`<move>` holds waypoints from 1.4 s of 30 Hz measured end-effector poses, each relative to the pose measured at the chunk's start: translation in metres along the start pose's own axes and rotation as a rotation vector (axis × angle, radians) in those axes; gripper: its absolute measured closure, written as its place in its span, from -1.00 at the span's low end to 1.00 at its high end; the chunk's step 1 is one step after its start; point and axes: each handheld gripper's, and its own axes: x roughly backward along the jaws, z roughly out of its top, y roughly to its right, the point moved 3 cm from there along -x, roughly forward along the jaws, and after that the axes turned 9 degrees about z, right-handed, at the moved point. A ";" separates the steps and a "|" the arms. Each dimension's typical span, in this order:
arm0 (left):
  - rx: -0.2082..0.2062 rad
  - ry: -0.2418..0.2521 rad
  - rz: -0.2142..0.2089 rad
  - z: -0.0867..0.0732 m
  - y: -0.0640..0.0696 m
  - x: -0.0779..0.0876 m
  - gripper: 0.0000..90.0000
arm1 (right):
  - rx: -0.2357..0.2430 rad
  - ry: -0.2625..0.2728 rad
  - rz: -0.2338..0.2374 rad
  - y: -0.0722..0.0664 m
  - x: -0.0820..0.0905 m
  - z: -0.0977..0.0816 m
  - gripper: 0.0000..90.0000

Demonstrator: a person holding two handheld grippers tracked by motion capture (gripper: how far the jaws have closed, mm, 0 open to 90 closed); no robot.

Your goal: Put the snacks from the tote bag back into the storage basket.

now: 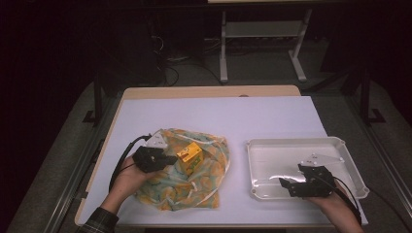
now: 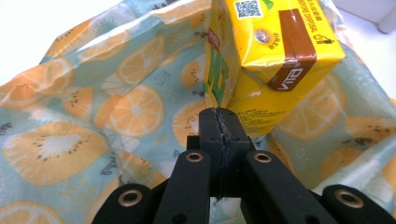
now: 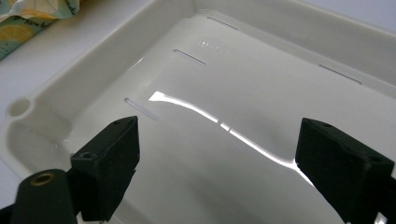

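Note:
A yellow drink carton [image 1: 190, 156] stands tilted on a crumpled cloth bag [image 1: 194, 187] printed with orange and kiwi slices, left of the table's middle. My left gripper [image 1: 173, 159] points at the carton from the left. In the left gripper view its jaws are pressed together with nothing visible between them, the left gripper [image 2: 219, 117] tips right at the lower edge of the carton [image 2: 271, 51], above the bag [image 2: 93, 116]. My right gripper [image 1: 287, 186] hovers open over the front of an empty white tray [image 1: 350, 167]. The right gripper [image 3: 224, 140] jaws stand wide apart above the tray floor [image 3: 243, 84].
A white sheet [image 1: 218, 116] covers the wooden table. A corner of the bag [image 3: 28, 18] lies just outside the tray's left rim. A desk frame [image 1: 262, 34] and cables stand on the dark floor behind the table.

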 end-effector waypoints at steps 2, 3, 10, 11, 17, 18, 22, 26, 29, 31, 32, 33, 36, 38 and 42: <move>0.008 0.004 -0.001 -0.002 0.001 0.003 0.92 | 0.002 0.004 -0.001 0.001 0.001 0.000 -0.70; 0.008 0.004 -0.001 -0.002 0.001 0.003 0.90 | 0.002 0.006 -0.001 0.001 0.001 -0.001 -0.70; 0.040 0.025 -0.003 -0.004 0.005 0.017 0.35 | -0.002 0.006 -0.002 0.001 0.002 -0.001 -0.70; 0.052 0.032 -0.010 -0.004 0.006 0.019 0.35 | -0.002 0.006 -0.002 0.001 0.002 -0.001 -0.70; 0.064 0.058 -0.044 0.004 0.009 0.026 -0.13 | -0.001 0.005 -0.001 0.001 0.001 0.000 -0.70; 0.062 0.058 -0.050 0.008 0.011 0.026 -0.19 | 0.002 0.005 -0.001 0.001 0.001 0.000 -0.70; 0.042 0.048 -0.038 0.015 0.012 0.026 -0.30 | 0.002 0.001 0.002 0.000 0.000 0.000 -0.70; 0.034 0.035 -0.028 0.025 0.014 0.025 -0.41 | 0.001 0.001 0.001 0.000 0.000 0.000 -0.70; 0.038 0.025 -0.024 0.030 0.015 0.024 -0.45 | -0.001 -0.001 0.001 0.000 0.000 0.000 -0.70; 0.046 0.024 -0.021 0.034 0.015 0.022 -0.45 | 0.000 -0.001 0.000 0.000 0.000 0.000 -0.70; 0.032 0.021 -0.016 0.036 0.014 0.021 -0.45 | -0.001 -0.001 0.001 0.000 0.000 0.000 -0.70; 0.045 0.020 -0.017 0.037 0.015 0.020 -0.45 | -0.001 -0.001 0.001 0.000 0.000 0.000 -0.70; 0.049 0.020 -0.011 0.043 0.015 0.016 -0.45 | -0.001 0.000 0.000 0.000 0.000 0.000 -0.70; 0.043 0.014 -0.009 0.047 0.016 0.012 -0.45 | -0.001 0.001 0.000 0.001 0.000 0.000 -0.70; 0.042 0.004 -0.009 0.052 0.018 0.006 -0.45 | 0.001 0.001 0.000 0.001 0.000 -0.001 -0.70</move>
